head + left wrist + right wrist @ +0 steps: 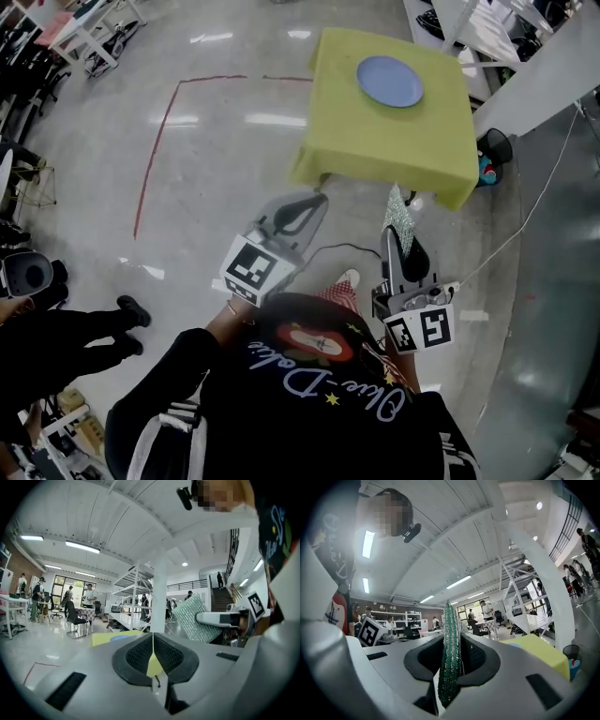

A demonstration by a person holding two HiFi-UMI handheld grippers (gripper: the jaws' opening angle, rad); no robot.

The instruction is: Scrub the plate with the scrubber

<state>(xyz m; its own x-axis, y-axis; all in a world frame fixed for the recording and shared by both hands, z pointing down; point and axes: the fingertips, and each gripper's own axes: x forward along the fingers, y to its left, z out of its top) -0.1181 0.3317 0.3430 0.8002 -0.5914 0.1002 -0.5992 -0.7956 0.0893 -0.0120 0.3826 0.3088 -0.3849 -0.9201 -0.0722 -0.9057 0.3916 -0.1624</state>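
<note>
A round blue plate (390, 81) lies on a table with a yellow-green cloth (375, 141), well ahead of both grippers. My left gripper (312, 203) is shut and holds nothing, and its closed pads (140, 654) meet in the left gripper view. My right gripper (397, 225) is shut on a glittery green-silver scrubber (400, 212) that stands up from the jaws. The scrubber (451, 653) fills the gap between the right pads. In the left gripper view the scrubber (197, 618) shows to the right, with the yellow cloth (105, 638) and the plate (123, 638) low and far off.
A black bin (494, 145) stands by the table's right corner. A red tape line (155, 150) and a cable (525, 211) run over the grey floor. A person's dark legs and shoes (94, 328) are at the left. A white column (159, 597) and shelving (133, 599) stand ahead.
</note>
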